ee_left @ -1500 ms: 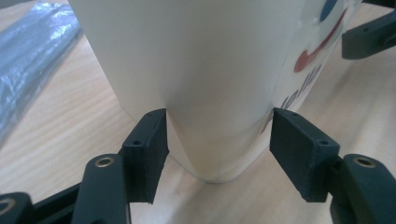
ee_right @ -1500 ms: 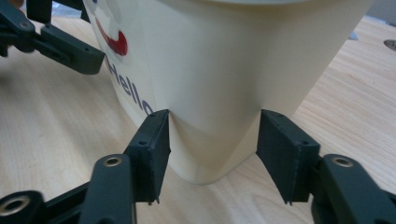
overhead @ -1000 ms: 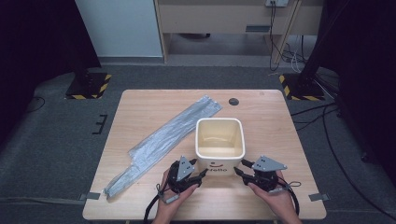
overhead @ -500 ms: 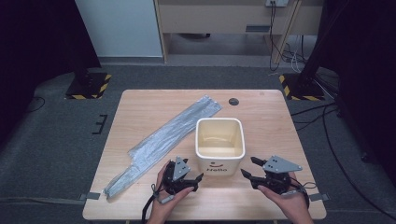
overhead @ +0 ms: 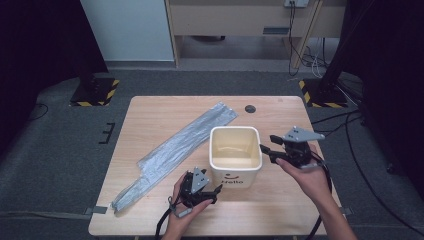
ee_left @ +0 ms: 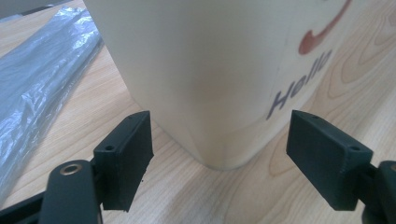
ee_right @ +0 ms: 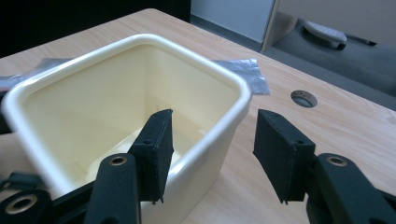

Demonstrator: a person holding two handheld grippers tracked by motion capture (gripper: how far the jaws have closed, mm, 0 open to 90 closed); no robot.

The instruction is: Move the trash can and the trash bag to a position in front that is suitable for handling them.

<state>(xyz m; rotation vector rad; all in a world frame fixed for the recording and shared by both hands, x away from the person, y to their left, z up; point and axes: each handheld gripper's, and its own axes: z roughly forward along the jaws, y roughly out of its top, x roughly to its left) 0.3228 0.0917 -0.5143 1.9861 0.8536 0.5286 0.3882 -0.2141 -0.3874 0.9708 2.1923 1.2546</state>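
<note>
Two grippers frame one cream bin, a square tub with "Hello" and a smile printed on its near side, standing upright on the wooden table just right of the frame's centre in the high view. The left gripper sits low at the bin's near left corner, lower centre of the frame, held in a hand; its jaws have just eased in a little from a wider spread, and in the left gripper view they stand wide apart on either side of that corner without touching it, so nothing is grasped. The right gripper is raised at the bin's right rim, carried by the other hand. In the right gripper view its jaws have just been narrowing and straddle the rim, one inside the tub and one outside, with a gap showing at the wall, so the grip is loose. To the left, a long grey plastic bag lies flat, running diagonally from the lower left toward a small round hole near the table's far edge.
</note>
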